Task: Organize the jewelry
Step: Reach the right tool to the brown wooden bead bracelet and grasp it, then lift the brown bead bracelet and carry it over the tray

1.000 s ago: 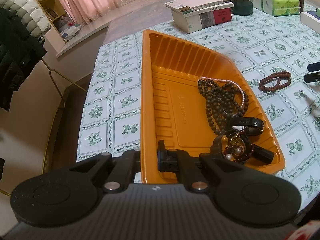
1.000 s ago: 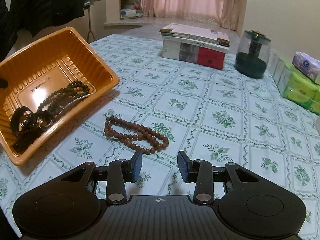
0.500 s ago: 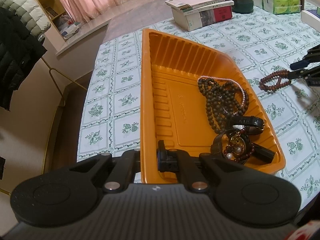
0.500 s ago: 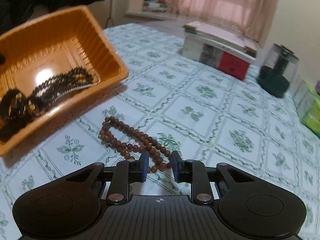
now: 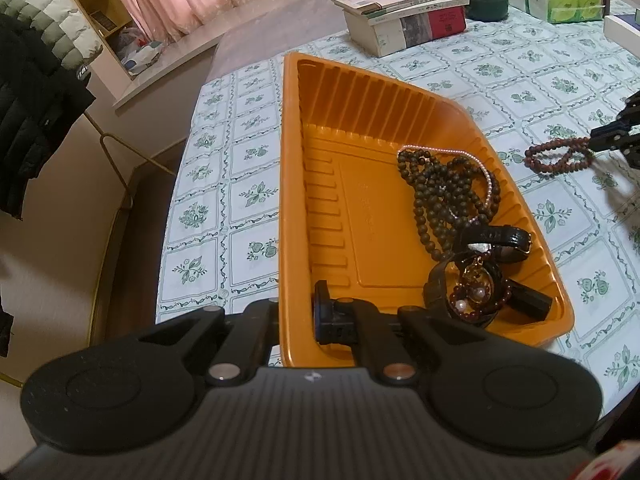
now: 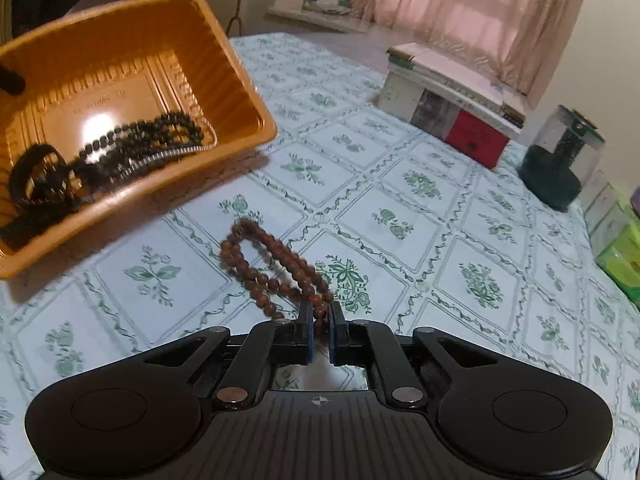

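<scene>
My right gripper (image 6: 320, 334) pinches the near end of the brown bead bracelet (image 6: 272, 268) on the counter (image 6: 420, 248). My left gripper (image 5: 298, 316) clamps the near rim of the orange tray (image 5: 292, 200), fingers fully closed on it.

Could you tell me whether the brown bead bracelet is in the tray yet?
Not yet: the bracelet lies on the tablecloth beside the tray, pinched by the right gripper.

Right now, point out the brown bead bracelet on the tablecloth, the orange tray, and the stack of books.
brown bead bracelet (image 6: 256, 268), right wrist view, on the beads mid-loop.
orange tray (image 5: 320, 184), left wrist view, on its ribbed inner wall.
stack of books (image 5: 404, 4), left wrist view, on the top cover.
</scene>
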A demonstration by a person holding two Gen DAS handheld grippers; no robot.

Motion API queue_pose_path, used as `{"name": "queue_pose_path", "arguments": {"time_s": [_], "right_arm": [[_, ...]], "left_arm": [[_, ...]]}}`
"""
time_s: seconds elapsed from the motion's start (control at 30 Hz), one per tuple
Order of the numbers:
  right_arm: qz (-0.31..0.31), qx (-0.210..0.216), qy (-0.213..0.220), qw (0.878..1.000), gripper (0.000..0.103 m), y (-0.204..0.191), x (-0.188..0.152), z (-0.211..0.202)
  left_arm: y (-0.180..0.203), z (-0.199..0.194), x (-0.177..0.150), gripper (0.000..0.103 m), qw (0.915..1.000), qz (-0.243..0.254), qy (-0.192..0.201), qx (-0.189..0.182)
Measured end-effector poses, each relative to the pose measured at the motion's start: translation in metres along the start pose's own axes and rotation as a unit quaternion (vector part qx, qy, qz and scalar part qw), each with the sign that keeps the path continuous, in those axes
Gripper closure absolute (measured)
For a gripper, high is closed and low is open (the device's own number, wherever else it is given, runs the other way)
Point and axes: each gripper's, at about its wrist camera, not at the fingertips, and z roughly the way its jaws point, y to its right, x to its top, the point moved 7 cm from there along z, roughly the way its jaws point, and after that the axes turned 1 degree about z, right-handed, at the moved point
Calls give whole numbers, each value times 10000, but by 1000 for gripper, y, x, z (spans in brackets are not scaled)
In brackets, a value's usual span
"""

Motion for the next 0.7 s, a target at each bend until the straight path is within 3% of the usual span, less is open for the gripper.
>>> {"name": "queue_pose_path", "arguments": {"time_s": [0.37,0.7], "right_arm": [[487,11,345,9982,96,2,14,-55],[341,-49,570,9978,96,7,43,-85]], "left_arm": [[0,-3,1,99,10000,33,29,1],[1,-4,2,99,10000,41,43,-7]]}}
